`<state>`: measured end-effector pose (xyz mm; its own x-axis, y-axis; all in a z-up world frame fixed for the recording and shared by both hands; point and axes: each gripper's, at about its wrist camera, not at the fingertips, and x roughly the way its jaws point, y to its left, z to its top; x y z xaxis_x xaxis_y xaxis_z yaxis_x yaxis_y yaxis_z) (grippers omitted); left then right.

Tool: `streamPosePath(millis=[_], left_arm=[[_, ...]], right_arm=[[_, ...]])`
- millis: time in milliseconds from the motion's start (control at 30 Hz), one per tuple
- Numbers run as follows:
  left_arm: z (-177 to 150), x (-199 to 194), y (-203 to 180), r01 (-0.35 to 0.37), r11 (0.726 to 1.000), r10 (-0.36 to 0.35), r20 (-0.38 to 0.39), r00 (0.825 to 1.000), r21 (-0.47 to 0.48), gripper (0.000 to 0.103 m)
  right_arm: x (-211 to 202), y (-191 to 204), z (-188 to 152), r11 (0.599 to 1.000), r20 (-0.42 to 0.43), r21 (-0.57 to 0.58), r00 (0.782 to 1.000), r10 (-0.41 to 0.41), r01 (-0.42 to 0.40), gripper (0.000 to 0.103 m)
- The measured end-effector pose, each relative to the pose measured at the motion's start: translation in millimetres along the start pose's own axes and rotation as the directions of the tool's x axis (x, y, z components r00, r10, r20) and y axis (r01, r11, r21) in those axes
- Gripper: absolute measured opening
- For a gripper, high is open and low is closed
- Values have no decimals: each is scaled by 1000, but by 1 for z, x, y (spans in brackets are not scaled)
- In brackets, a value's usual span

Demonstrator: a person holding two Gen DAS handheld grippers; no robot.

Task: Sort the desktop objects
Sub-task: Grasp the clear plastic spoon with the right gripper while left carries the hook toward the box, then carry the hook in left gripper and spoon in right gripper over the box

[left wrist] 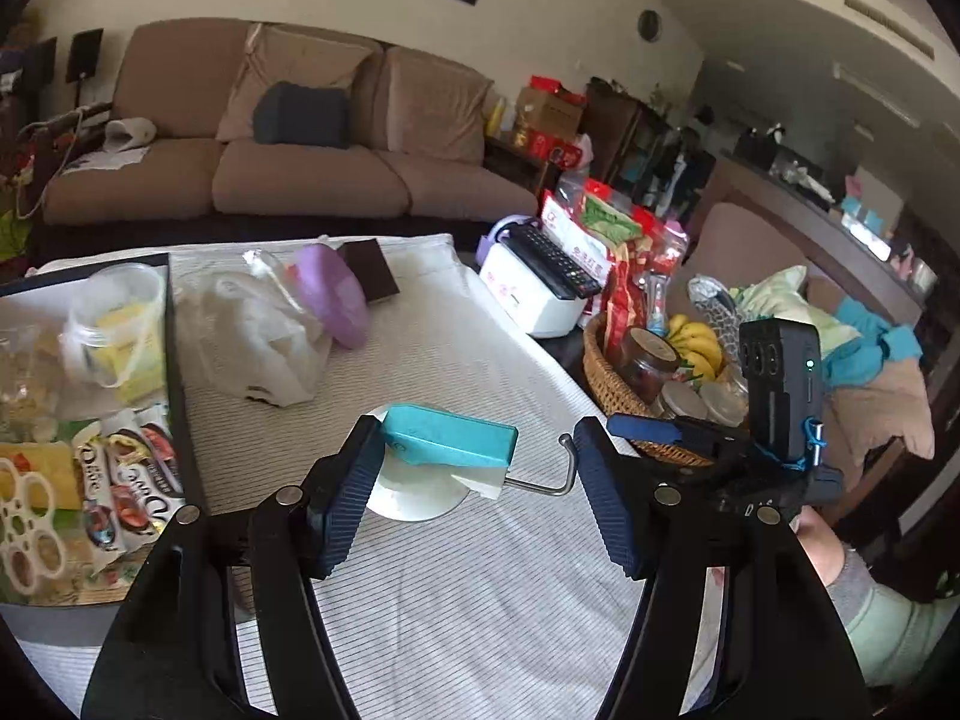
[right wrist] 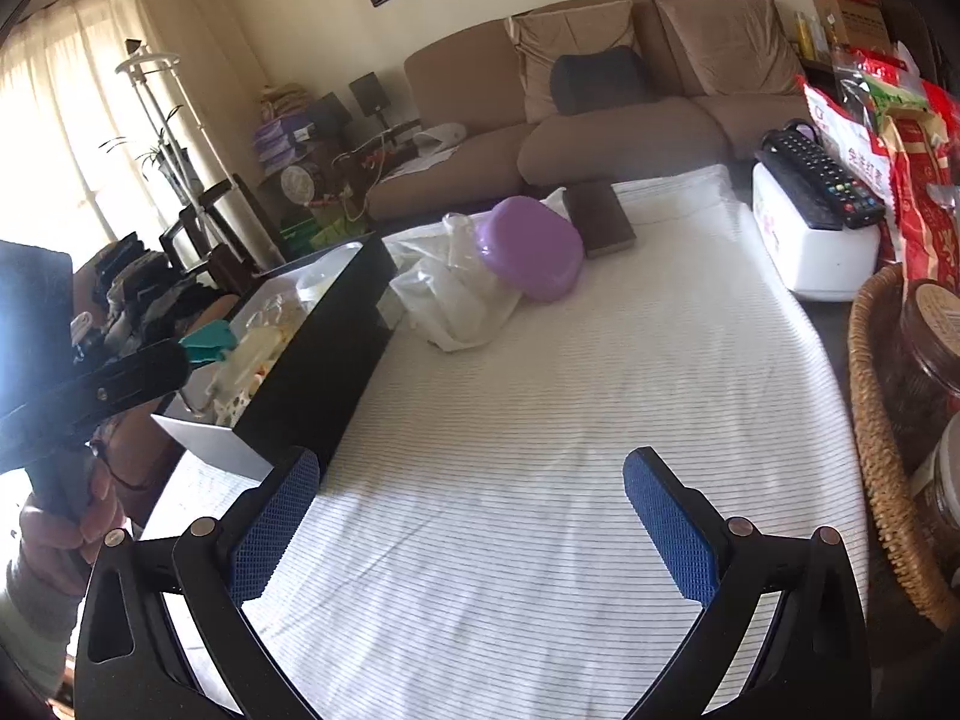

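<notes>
A teal suction hook (left wrist: pixel 447 437) with a white round cup and a metal hook arm sits between the fingers of my left gripper (left wrist: pixel 474 498). The left pad touches its teal body; the right pad stands apart from the metal arm, so the jaws are open. It shows as a teal shape in the right wrist view (right wrist: pixel 210 341), over the black box (right wrist: pixel 312 360). My right gripper (right wrist: pixel 474 534) is open and empty above the striped cloth (right wrist: pixel 540 420). The purple bowl (right wrist: pixel 531 246), white plastic bag (right wrist: pixel 456 294) and dark brown book (right wrist: pixel 600 219) lie at the table's far end.
The black box (left wrist: pixel 174 372) on the left holds a plastic tub, snack packets and other items. A wicker basket (left wrist: pixel 606 384) with jars and bananas stands at the right edge. A white case with a remote control (left wrist: pixel 555 261) and red bags stand behind it. A brown sofa lies beyond.
</notes>
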<state>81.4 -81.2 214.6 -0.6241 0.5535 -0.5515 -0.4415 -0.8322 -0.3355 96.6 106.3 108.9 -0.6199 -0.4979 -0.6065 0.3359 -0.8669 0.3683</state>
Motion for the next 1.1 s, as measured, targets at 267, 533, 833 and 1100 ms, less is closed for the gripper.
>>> streamPosePath(millis=[267, 533, 833, 1100], left_arm=[[14, -69, 94, -120, 989, 126, 65, 990, -91, 63], [46, -72, 204, -215, 964, 224, 40, 974, -157, 63], [52, -29, 275, -234, 956, 236, -6, 972, -178, 63], [48, -1, 301, -252, 948, 243, -69, 968, -193, 63]], right_arm=[[66, 38, 93, 1000, -23, -15, 1000, 11, -11, 83], [197, 52, 212, 999, -118, -36, 993, -7, 3, 77], [310, 43, 224, 978, -258, -180, 955, -148, 103, 77], [345, 32, 213, 970, -346, -220, 921, -177, 104, 28]])
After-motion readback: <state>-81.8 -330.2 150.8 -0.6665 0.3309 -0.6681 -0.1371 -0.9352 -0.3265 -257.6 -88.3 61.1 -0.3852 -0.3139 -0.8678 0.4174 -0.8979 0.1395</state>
